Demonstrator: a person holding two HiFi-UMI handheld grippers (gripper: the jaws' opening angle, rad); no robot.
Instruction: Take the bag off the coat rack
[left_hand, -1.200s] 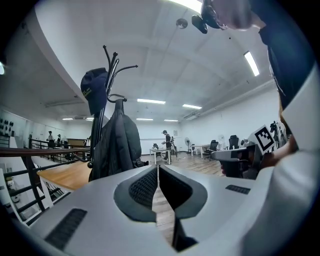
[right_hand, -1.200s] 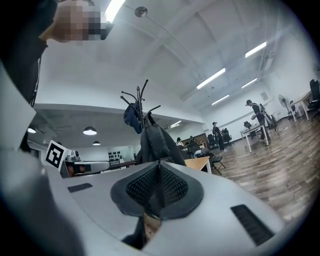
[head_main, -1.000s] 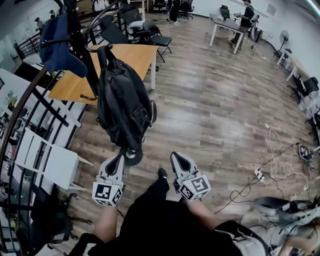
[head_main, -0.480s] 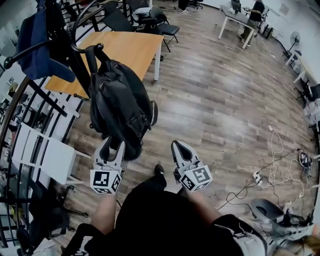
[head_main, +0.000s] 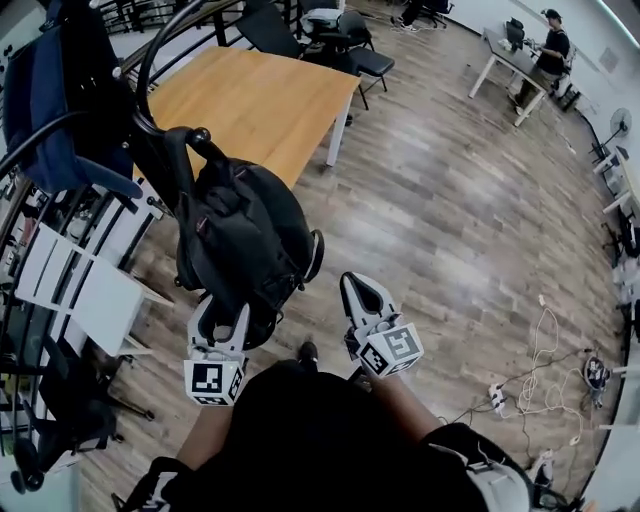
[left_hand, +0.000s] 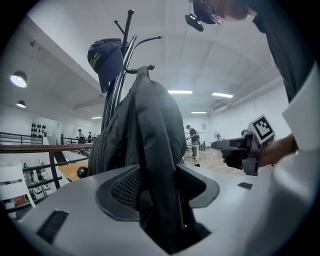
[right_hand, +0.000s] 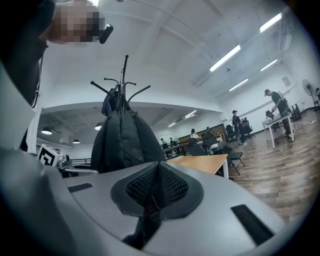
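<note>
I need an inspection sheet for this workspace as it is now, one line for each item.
Surface: wood-plank floor.
Job's things: black backpack hangs from a hook of the coat rack.
Clutter: blue cap on the rack.
Grippers: left gripper jaws opening, backpack's lower part between them; right gripper shut, apart from the backpack.
Cables: white cables and power strip on the floor at right.
Surroundings: wooden table, office chairs.

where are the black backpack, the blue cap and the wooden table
black backpack (head_main: 245, 238), head view, front panel
blue cap (left_hand: 106, 60), left gripper view, crown
wooden table (head_main: 255, 100), head view, bare tabletop
</note>
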